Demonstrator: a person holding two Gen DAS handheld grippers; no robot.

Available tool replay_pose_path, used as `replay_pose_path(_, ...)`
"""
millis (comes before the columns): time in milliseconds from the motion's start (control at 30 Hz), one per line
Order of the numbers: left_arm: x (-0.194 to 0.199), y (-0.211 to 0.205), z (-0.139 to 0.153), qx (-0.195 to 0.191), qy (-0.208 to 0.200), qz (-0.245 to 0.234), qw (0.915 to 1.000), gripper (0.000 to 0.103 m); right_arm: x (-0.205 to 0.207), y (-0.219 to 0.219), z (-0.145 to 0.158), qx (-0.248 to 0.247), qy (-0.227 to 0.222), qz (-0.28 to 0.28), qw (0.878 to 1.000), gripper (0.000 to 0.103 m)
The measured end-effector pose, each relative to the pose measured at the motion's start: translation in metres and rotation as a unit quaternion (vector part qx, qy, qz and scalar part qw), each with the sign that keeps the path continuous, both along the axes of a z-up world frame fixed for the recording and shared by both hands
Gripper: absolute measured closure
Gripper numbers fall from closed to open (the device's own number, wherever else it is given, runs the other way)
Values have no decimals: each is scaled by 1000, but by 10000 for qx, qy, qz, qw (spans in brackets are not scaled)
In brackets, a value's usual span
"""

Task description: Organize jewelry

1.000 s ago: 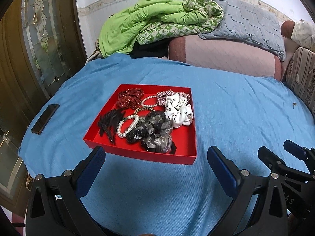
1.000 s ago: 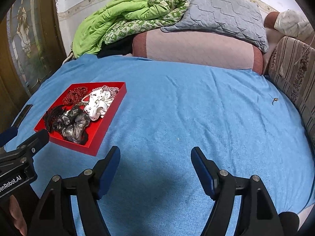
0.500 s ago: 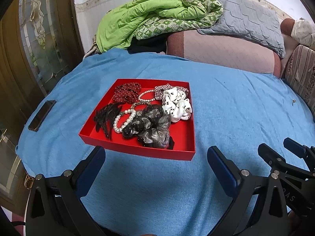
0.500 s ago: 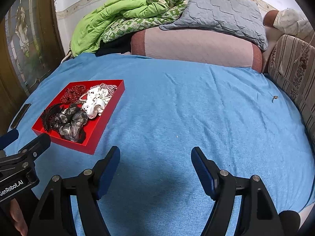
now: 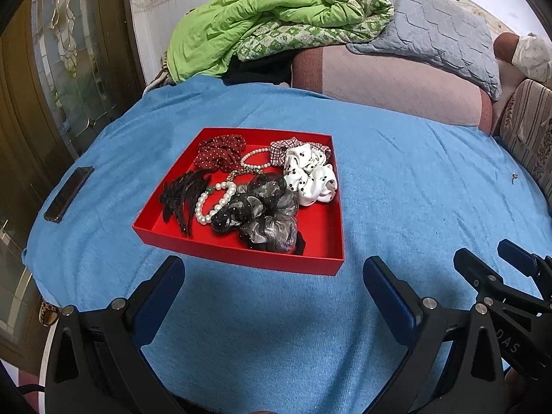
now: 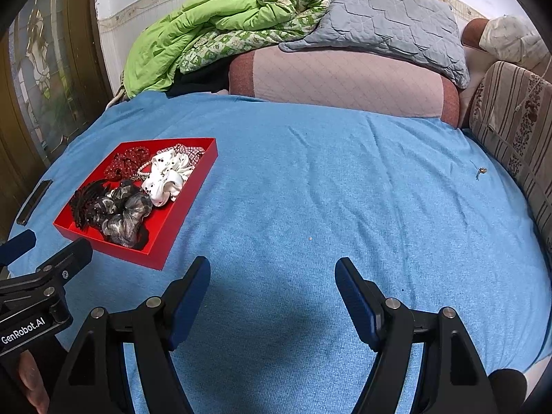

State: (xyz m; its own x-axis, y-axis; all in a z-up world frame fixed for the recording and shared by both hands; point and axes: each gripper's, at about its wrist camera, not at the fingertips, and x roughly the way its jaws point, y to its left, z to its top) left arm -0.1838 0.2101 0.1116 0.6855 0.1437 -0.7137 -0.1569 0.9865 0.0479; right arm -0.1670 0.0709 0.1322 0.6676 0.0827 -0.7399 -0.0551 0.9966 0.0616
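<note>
- My left gripper (image 5: 272,283) hangs just short of the red tray (image 5: 241,252) on the bed (image 5: 396,179); jaws spread, empty.
- My right gripper (image 6: 272,286) sits over bare sheet beside the tray; jaws spread, empty.
- Risk: the pearl bracelet (image 5: 214,203) touches the grey scrunchie (image 5: 265,214) and the black clip (image 5: 183,196). A coarse pinch would likely lift several pieces.
- Risk: pushing the near wall could slide the tray on soft bedding.
</note>
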Motion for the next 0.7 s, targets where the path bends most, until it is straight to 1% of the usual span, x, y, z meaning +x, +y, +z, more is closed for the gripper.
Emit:
replay_pose_path(400, -1, 3, -4, -128, 49, -5, 9999, 0, -1, 1, -2, -54, -4, 29, 10000, 24)
replay_pose_path(700, 1, 4, -8, -132, 101, 3, 9999, 0, -2, 4, -2, -85, -4, 47, 10000, 24)
